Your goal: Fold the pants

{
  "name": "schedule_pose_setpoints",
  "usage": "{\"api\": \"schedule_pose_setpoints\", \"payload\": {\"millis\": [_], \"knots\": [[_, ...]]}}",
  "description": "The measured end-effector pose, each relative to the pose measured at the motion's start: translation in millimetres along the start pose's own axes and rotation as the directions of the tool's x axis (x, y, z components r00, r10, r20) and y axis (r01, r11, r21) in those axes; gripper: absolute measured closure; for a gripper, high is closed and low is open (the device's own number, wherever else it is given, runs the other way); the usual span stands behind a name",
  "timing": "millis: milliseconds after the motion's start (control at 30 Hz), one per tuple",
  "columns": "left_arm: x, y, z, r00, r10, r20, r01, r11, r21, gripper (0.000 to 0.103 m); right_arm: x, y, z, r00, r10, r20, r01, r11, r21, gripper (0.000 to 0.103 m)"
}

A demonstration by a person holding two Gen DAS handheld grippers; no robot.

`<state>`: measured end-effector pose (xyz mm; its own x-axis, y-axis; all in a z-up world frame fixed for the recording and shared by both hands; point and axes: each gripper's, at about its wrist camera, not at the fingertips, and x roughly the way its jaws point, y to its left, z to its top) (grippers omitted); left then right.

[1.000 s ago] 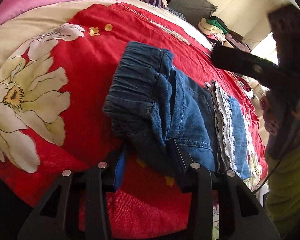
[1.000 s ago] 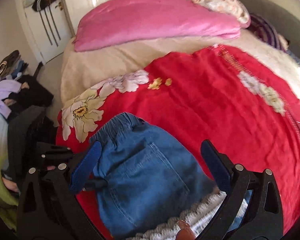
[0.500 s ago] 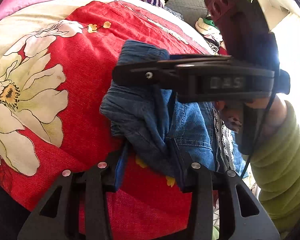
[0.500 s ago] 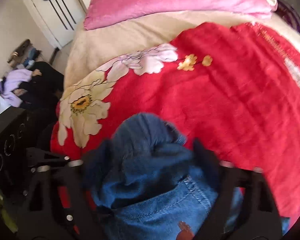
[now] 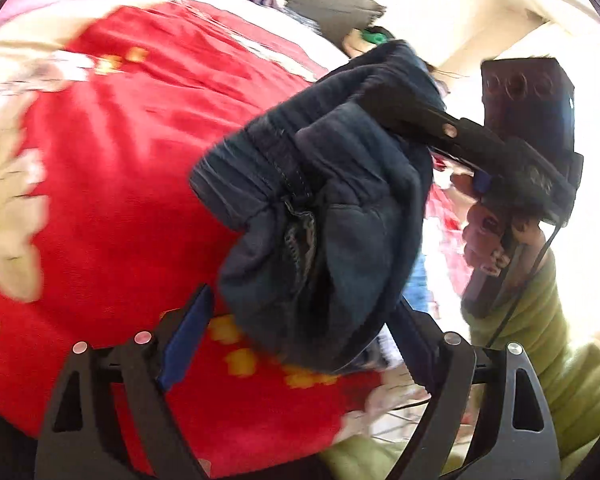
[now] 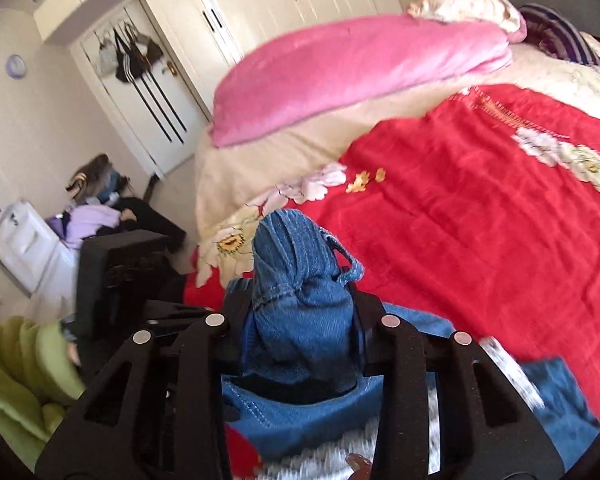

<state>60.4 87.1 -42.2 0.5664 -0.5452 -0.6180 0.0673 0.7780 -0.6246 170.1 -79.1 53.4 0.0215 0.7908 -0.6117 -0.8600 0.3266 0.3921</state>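
The blue denim pants [image 5: 332,216] hang bunched above the red flowered bedspread [image 5: 120,160]. My right gripper [image 5: 388,104] comes in from the right and pinches their upper end. In the right wrist view the right gripper [image 6: 300,296] is closing, with the gathered waistband [image 6: 296,264] squeezed between its pads. The rest of the pants [image 6: 552,396], with white lace trim, lies below on the bedspread [image 6: 480,220]. My left gripper [image 5: 300,340] is opening. The hanging denim sags between its fingers, and the blue left pad [image 5: 184,340] stands clear of the cloth.
A pink quilt [image 6: 360,76] and a striped cushion [image 6: 564,40] lie at the head of the bed. White wardrobes [image 6: 300,0] line the far wall, and a heap of clothes [image 6: 96,216] lies on the floor at left. A green sleeve [image 5: 540,340] reaches in at right.
The right gripper swung in over the pants, closed on the waistband end and lifted it off the bed. The left gripper let go of the denim and spread its fingers.
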Motion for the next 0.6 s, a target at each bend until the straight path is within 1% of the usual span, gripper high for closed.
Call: {"api": "schedule_pose_setpoints", "payload": {"millis": [100, 233, 267, 300, 367, 400, 467, 500, 567, 600], "knots": [[12, -18, 5, 0.998, -0.065, -0.018, 0.065, 0.998, 0.009, 0.019, -24, -4, -7, 0.999, -0.01, 0.041, 0.009, 1.0, 0.012, 0.073], [16, -53, 9, 0.997, -0.081, -0.003, 0.081, 0.993, 0.084, 0.02, -49, -9, -20, 0.996, -0.031, 0.084, 0.029, 0.999, 0.028, 0.068], [18, -61, 8, 0.996, -0.091, -0.005, 0.091, 0.991, 0.101, 0.02, -54, -11, -22, 0.995, -0.034, 0.095, 0.031, 0.999, 0.033, 0.064], [20, -72, 7, 0.995, -0.101, -0.01, 0.101, 0.987, 0.127, 0.021, -63, -15, -27, 0.992, -0.045, 0.115, 0.04, 0.998, 0.047, 0.047], [24, -87, 4, 0.993, -0.118, -0.025, 0.12, 0.978, 0.171, 0.021, -80, -23, -39, 0.983, -0.087, 0.162, 0.072, 0.993, 0.096, 0.027], [29, -95, -1, 0.99, -0.13, -0.046, 0.137, 0.97, 0.201, 0.02, -92, -29, -50, 0.975, -0.114, 0.193, 0.087, 0.986, 0.143, 0.027], [37, -105, -11, 0.986, -0.145, -0.086, 0.162, 0.959, 0.234, 0.02, -110, -40, -70, 0.962, -0.152, 0.227, 0.104, 0.972, 0.21, 0.027], [43, -110, -17, 0.983, -0.14, -0.115, 0.165, 0.954, 0.251, 0.02, -118, -45, -83, 0.953, -0.194, 0.232, 0.135, 0.96, 0.247, 0.027], [53, -114, -26, 0.981, -0.122, -0.151, 0.16, 0.949, 0.272, 0.02, -127, -52, -105, 0.943, -0.256, 0.214, 0.187, 0.937, 0.296, 0.027], [59, -115, -29, 0.981, -0.099, -0.164, 0.143, 0.949, 0.281, 0.02, -128, -53, -113, 0.94, -0.276, 0.2, 0.206, 0.928, 0.312, 0.027]]}}
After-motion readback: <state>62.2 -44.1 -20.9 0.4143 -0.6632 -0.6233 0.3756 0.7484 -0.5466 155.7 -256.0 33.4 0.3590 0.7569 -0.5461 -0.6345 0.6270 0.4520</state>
